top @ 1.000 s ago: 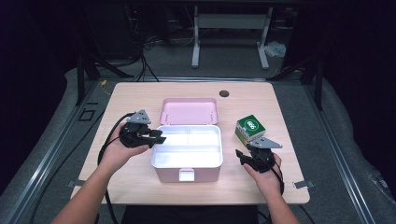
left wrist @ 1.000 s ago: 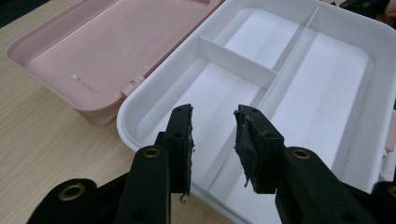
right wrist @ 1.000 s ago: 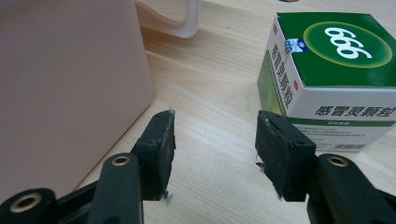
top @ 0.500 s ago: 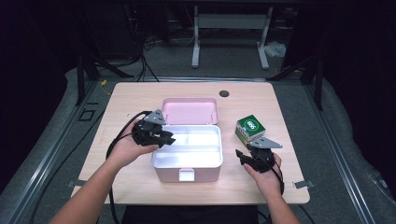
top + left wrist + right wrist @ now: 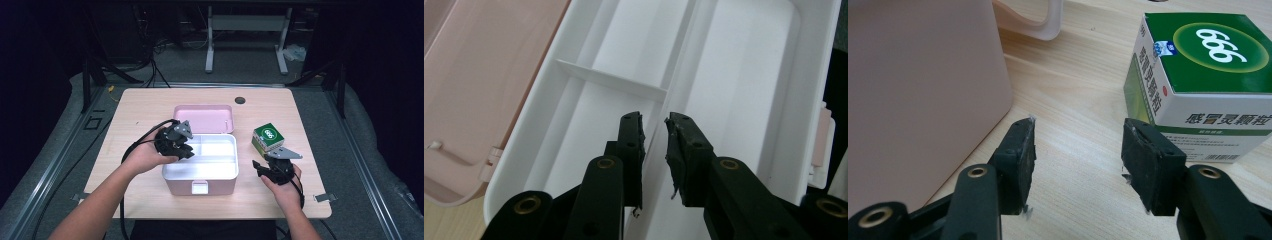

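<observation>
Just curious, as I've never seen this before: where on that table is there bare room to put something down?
The wooden table is bare along its far edge, behind the open pink lid, and down its left side. The white tray inside the box has bare compartments. It is crowded on the right, where the green box sits just ahead of the right claw.

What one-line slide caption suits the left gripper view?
Left gripper, jaws narrowly apart after closing with the divider wall between them, poised over the white tray of the open pink box.

The wooden table (image 5: 150,105) carries a pink box (image 5: 200,172) and a green carton (image 5: 268,137)
</observation>
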A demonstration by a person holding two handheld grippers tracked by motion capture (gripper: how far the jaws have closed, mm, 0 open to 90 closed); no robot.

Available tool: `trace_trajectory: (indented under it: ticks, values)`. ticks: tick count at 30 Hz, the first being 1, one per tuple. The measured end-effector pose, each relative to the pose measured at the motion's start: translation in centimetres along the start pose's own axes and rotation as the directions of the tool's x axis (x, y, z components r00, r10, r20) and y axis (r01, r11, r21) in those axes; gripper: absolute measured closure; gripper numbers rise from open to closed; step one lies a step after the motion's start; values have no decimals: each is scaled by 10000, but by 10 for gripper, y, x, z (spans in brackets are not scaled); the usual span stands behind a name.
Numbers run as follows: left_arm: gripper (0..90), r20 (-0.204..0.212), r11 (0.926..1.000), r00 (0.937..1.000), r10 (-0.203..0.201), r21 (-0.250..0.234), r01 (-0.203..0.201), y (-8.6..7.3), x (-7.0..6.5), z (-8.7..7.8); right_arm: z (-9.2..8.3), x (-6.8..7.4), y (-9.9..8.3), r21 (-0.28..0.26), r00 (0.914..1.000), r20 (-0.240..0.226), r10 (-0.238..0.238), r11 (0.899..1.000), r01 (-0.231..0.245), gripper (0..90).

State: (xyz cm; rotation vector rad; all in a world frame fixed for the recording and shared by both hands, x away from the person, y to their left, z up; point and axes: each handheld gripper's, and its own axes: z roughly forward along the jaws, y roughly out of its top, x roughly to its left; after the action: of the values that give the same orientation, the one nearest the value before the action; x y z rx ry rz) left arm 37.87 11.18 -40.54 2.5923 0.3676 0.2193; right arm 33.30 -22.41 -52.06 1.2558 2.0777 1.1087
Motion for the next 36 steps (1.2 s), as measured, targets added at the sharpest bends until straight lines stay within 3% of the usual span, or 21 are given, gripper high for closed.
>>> trace_trajectory:
  ticks: [12,17,23,28,36]
  values:
    - [786,206,9940,9977,640,877,-655,12,-2,6,0,0,0,-9,10000,-16,0,10000,0,470]
    - [805,425,9913,9963,743,1055,-784,13,-1,9,0,0,0,-12,10000,-8,-13,10000,13,470]
    - [800,264,9892,9956,894,1146,-919,19,-1,8,0,0,0,-15,10000,-16,3,10000,-3,470]
    - [799,351,9766,9926,1163,1779,-1208,22,0,17,0,0,0,-29,10000,-32,21,10000,-21,470]
    - [825,372,9663,9898,1374,2145,-1422,28,-2,25,0,0,0,-16,10000,-23,36,10000,-36,470]
